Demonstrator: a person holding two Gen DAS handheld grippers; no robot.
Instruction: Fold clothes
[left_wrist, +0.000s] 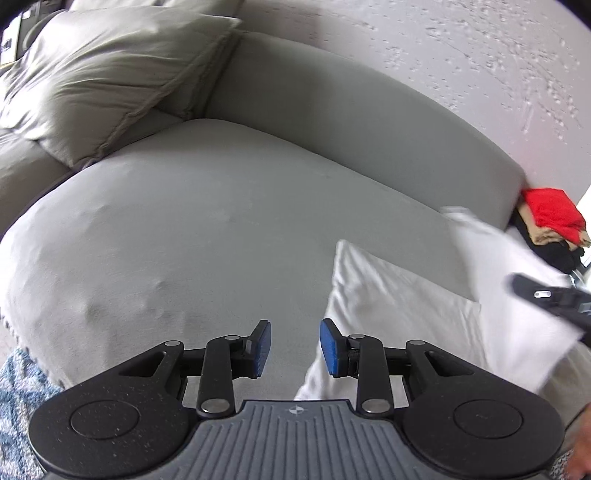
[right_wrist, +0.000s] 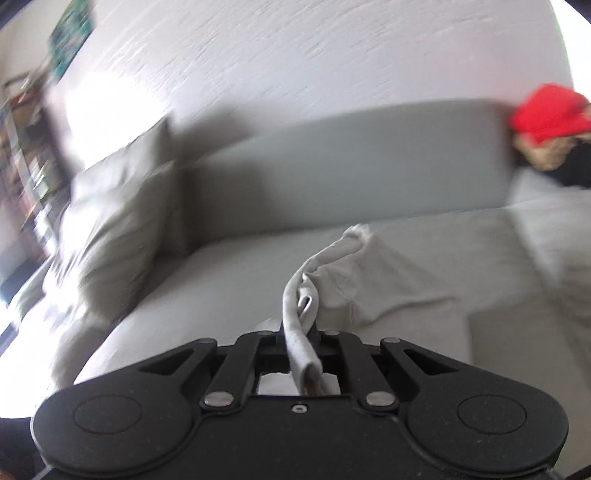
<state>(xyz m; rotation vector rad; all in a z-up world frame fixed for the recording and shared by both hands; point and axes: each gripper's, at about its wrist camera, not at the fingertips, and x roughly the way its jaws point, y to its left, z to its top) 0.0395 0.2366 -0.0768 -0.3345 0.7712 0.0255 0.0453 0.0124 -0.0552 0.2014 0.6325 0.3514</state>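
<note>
Right tool is clenched on a bunched edge of the white garment over the sofa; left tool hangs released. That thin pinch could slip, dropping the cloth crooked.

Bare sofa seat ahead; pillow far-left, clothes pile far-right.
</note>
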